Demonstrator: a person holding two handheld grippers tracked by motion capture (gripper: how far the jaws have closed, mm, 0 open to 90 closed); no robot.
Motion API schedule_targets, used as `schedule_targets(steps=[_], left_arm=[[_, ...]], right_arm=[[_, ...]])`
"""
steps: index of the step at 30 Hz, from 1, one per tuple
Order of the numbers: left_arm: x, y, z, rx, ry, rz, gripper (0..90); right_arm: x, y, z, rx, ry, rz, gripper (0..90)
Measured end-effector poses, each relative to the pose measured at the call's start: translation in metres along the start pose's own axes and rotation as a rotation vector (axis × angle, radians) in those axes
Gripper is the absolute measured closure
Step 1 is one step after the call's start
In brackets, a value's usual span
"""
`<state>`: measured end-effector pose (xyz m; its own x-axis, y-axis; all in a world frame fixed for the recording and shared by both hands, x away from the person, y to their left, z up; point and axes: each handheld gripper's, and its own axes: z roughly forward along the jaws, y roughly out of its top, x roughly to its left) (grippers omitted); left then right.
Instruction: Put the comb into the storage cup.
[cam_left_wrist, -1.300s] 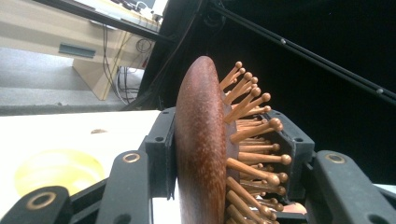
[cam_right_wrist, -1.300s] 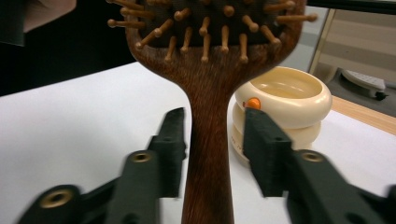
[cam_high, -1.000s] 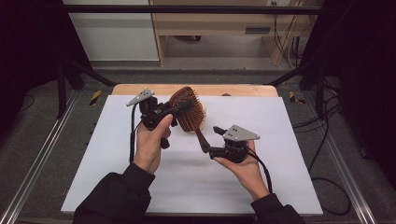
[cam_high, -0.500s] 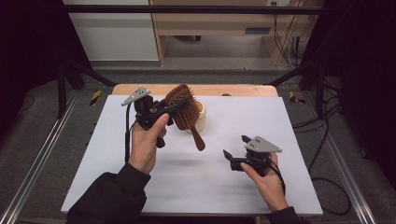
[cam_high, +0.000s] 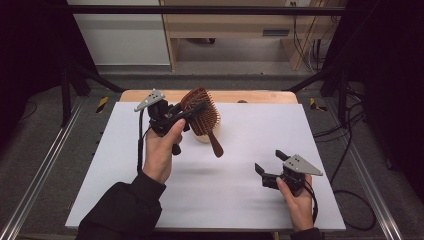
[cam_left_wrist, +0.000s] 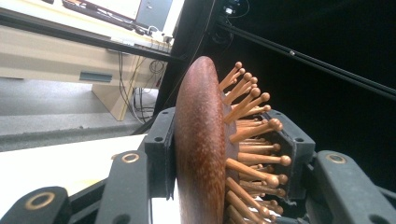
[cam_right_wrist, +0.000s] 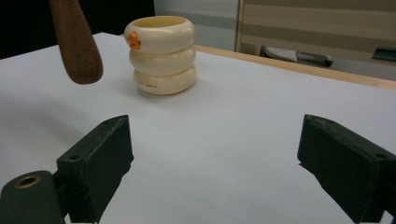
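Wooden brush (cam_high: 201, 116) is in the left gripper (cam_high: 186, 115), lifted over the far middle of the white table (cam_high: 125, 150). The jaws are clamped across the brush head, one on the smooth back and one among the bristles (cam_left_wrist: 252, 135), as the left gripper view shows close up. The handle (cam_high: 215, 143) hangs down and toward the person, free of the table.

By my reading the brush has passed into the left gripper's keeping alone, and the step in hand is carrying it to wherever it goes. The cream cup (cam_right_wrist: 162, 53) sits on the table just behind and below the brush, partly hidden by it in the high view. If the cup is the goal, the next move calls for tipping the handle down into its mouth. That needs the left wrist to turn the brush more upright and lower it straight, since a slanted handle could knock the light cup over.

At the right, the right gripper (cam_high: 270, 168) rests low near the table's front edge, well apart from brush and cup. Its jaws have just been opening and stand wide apart with nothing between them. Nothing else lies on the table to block the path.
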<state>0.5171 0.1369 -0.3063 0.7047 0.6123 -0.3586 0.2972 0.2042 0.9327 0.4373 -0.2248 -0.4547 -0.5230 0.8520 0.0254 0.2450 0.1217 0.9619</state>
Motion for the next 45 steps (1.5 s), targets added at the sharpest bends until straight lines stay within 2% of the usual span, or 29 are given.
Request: schedule_targets(steps=[3, 7, 12, 14, 15, 16, 23, 27, 34, 36, 38, 39, 42, 45], left_arm=[[0.003, 0.001, 0.000, -0.022, 0.015, -0.018, 50.1], [0.005, 0.006, 0.000, -0.023, 0.024, -0.035, 50.0], [0.006, 0.014, 0.000, -0.031, 0.028, -0.038, 50.0], [0.005, 0.016, 0.000, -0.047, 0.025, -0.041, 50.0], [0.005, 0.017, -0.001, -0.058, 0.020, -0.046, 50.0], [0.006, 0.018, -0.001, -0.066, 0.014, -0.058, 50.0], [0.010, 0.020, 0.001, -0.073, 0.023, -0.086, 50.0], [0.016, 0.028, 0.003, -0.108, 0.041, -0.106, 50.0], [0.023, 0.044, 0.008, -0.125, 0.072, -0.098, 49.9], [0.027, 0.050, 0.008, -0.159, 0.075, -0.122, 49.9], [0.029, 0.051, 0.009, -0.160, 0.078, -0.125, 49.9], [0.031, 0.054, 0.012, -0.154, 0.085, -0.115, 49.8], [0.033, 0.055, 0.016, -0.144, 0.097, -0.100, 49.8], [0.040, 0.058, 0.019, -0.159, 0.117, -0.105, 49.8]], right_arm=[[0.001, -0.004, -0.003, -0.004, 0.000, 0.015, 9.5], [0.000, -0.005, -0.005, -0.003, 0.001, 0.015, 9.4], [0.001, -0.005, -0.005, -0.007, 0.003, 0.016, 9.2], [0.000, -0.005, -0.007, -0.014, -0.027, -0.006, 9.2], [0.000, -0.005, -0.007, -0.014, -0.027, -0.006, 9.2], [-0.001, -0.004, -0.008, -0.024, -0.026, 0.010, 9.2], [-0.001, -0.006, -0.008, -0.021, -0.009, 0.014, 8.3], [-0.001, -0.007, -0.007, -0.013, -0.010, 0.035, 8.3], [-0.003, -0.008, -0.008, -0.022, -0.006, 0.051, 8.3], [-0.002, -0.008, -0.008, -0.027, -0.011, 0.046, 8.4], [-0.003, -0.007, -0.009, -0.032, -0.012, 0.048, 8.4], [-0.002, -0.007, -0.009, -0.035, -0.008, 0.060, 8.3], [-0.002, -0.007, -0.008, -0.038, -0.002, 0.056, 8.3], [0.001, -0.007, -0.003, -0.035, 0.014, 0.059, 8.3]])
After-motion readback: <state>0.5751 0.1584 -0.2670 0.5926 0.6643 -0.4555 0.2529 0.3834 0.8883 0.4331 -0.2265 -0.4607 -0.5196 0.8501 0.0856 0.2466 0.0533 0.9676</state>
